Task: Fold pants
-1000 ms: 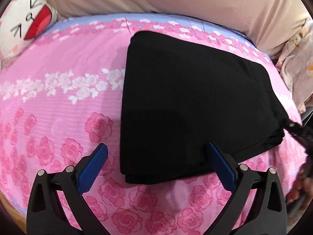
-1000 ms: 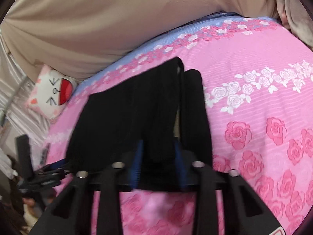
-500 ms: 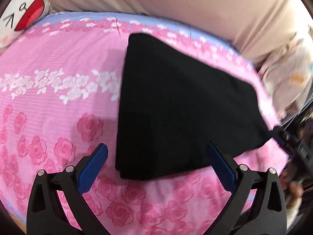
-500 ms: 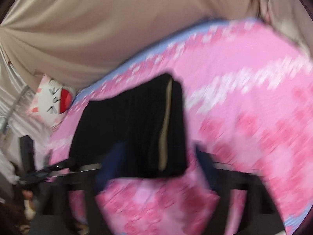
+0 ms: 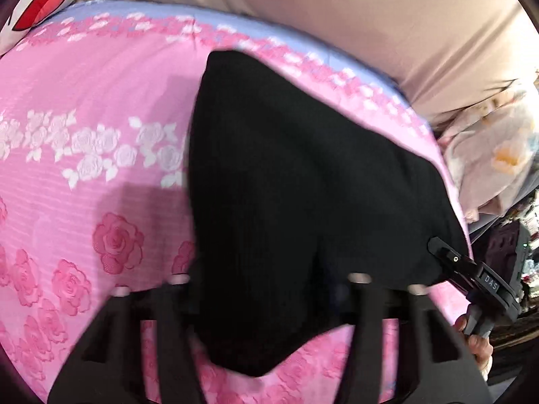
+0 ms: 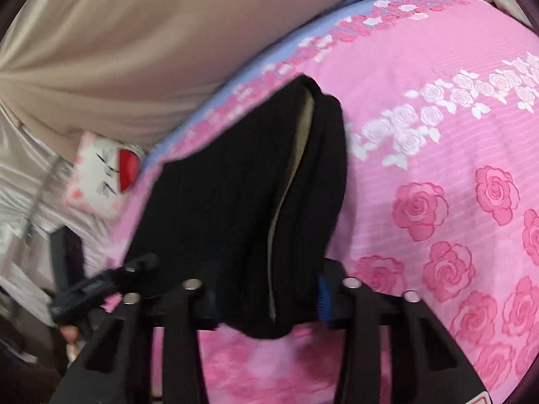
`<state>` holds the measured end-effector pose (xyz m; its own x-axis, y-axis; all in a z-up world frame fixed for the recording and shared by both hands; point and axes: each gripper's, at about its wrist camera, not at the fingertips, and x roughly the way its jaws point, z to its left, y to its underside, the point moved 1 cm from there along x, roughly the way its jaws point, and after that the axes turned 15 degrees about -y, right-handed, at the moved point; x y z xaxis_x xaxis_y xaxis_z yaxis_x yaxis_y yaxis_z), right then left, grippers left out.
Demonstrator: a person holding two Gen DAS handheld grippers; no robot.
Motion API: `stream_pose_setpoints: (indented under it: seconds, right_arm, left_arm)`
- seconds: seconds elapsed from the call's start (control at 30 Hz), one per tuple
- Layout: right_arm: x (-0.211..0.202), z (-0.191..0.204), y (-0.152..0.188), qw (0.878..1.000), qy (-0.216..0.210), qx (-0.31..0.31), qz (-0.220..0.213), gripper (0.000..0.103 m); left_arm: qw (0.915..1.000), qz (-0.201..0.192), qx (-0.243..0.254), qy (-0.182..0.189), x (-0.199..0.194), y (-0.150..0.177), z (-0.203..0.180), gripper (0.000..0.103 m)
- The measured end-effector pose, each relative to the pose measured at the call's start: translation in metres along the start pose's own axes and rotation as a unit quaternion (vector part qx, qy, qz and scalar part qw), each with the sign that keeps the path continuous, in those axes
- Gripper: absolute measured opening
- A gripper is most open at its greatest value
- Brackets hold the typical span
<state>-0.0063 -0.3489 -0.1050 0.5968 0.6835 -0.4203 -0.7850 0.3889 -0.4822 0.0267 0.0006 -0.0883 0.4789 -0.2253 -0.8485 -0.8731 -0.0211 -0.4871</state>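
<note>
The black pants [image 5: 303, 181] lie folded in a thick stack on the pink rose bedspread [image 5: 84, 175]. My left gripper [image 5: 269, 289] is shut on the near left edge of the stack, its pads hidden in the cloth. My right gripper [image 6: 266, 303] is shut on the near right end of the pants [image 6: 235, 195], where a beige inner lining shows between the layers. The right gripper also shows at the right of the left wrist view [image 5: 471, 272], and the left gripper at the lower left of the right wrist view [image 6: 101, 282].
A beige curtain or headboard cover [image 5: 337, 17] runs behind the bed. A white cat cushion with a red mouth [image 6: 104, 175] sits at the bed's far corner. A pale floral blanket [image 5: 498, 155] lies beside the bed's edge.
My left gripper was open in front of the stack; now it has closed on the near edge. My right gripper opened briefly and has closed on the pants again.
</note>
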Motion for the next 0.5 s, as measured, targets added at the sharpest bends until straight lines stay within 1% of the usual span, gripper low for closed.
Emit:
stream_pose_setpoints:
  seconds: [0.03,0.07,0.13,0.17,0.2,0.23,0.27,0.3,0.33,0.4,0.43,0.47,0.5]
  right_arm:
    - [-0.009,0.013,0.001,1.000,-0.016,-0.008,0.000,0.034]
    - [-0.016,0.022,0.004,1.000,-0.022,-0.014,0.001,0.034]
    - [-0.032,0.039,0.015,0.999,-0.020,-0.033,0.010,0.034]
    - [-0.036,0.040,0.020,0.999,-0.019,-0.029,0.016,0.035]
    - [-0.038,0.037,0.027,0.999,-0.016,-0.021,0.024,0.036]
    - [-0.038,0.026,0.035,0.999,-0.003,-0.007,0.035,0.039]
    - [-0.035,0.018,0.041,0.999,0.013,0.003,0.041,0.046]
    - [-0.034,0.007,0.047,0.998,0.037,0.015,0.044,0.050]
    - [-0.034,-0.007,0.055,0.997,0.048,0.039,0.046,0.060]
    - [-0.036,-0.013,0.056,0.998,0.019,0.054,0.029,0.066]
    - [-0.035,-0.013,0.056,0.998,0.019,0.055,0.032,0.068]
    - [-0.033,-0.011,0.055,0.998,0.018,0.052,0.034,0.074]
    - [-0.029,-0.009,0.054,0.998,0.016,0.048,0.035,0.078]
  left_arm:
    - [0.9999,-0.005,-0.001,0.016,-0.012,0.001,0.002,0.036]
    - [0.9996,-0.006,0.000,0.028,-0.021,0.003,0.003,0.034]
    - [0.9989,0.002,0.010,0.047,-0.040,0.012,0.004,0.034]
    - [0.9985,0.011,0.016,0.052,-0.048,0.022,0.004,0.035]
    - [0.9981,0.024,0.022,0.052,-0.051,0.033,0.005,0.039]
    - [0.9977,0.041,0.022,0.050,-0.048,0.044,0.010,0.041]
    - [0.9975,0.053,0.019,0.042,-0.044,0.050,0.014,0.050]
    - [0.9976,0.061,0.018,0.027,-0.036,0.057,0.016,0.054]
    - [0.9979,0.061,0.018,0.011,-0.027,0.063,0.016,0.056]
    - [0.9983,0.057,0.013,0.002,-0.023,0.064,0.017,0.070]
    - [0.9986,0.051,0.011,-0.001,-0.023,0.064,0.016,0.074]
    - [0.9988,0.048,0.011,-0.003,-0.023,0.064,0.015,0.083]
    - [0.9989,0.044,0.011,-0.007,-0.022,0.064,0.012,0.088]
